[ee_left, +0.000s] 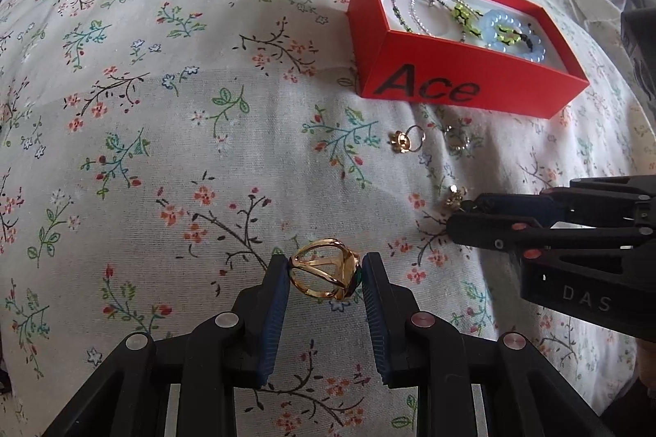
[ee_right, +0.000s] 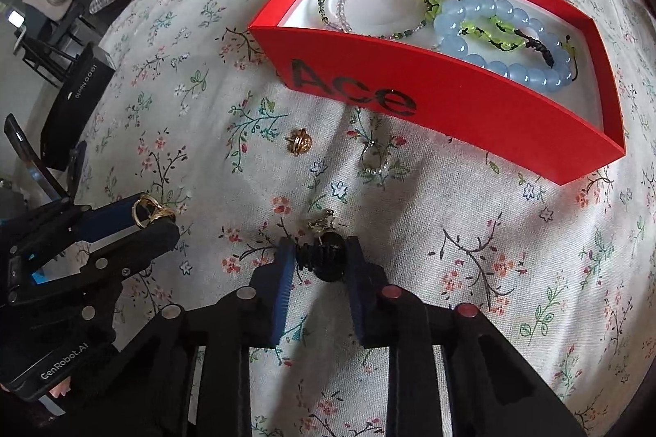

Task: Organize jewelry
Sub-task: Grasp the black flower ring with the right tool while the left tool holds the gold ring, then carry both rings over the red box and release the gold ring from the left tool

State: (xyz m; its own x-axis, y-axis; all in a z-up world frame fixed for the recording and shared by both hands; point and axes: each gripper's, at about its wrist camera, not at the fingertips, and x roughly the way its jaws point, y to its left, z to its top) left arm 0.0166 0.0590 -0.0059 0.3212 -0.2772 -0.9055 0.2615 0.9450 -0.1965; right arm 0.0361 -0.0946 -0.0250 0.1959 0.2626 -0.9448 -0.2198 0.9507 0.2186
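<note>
Here, left claw point(ee_left: 324, 275) clamped around gold ring point(ee_left: 324, 273), right claw point(ee_right: 317, 256) around dark-beaded earring point(ee_right: 326, 258)

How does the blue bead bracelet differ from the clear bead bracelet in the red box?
The blue bead bracelet has large, milky, pale blue beads; the clear bead bracelet has tiny, glassy ones. The blue one lies toward the box's right end, the clear one toward the left. Both lie flat inside the red box.
</note>
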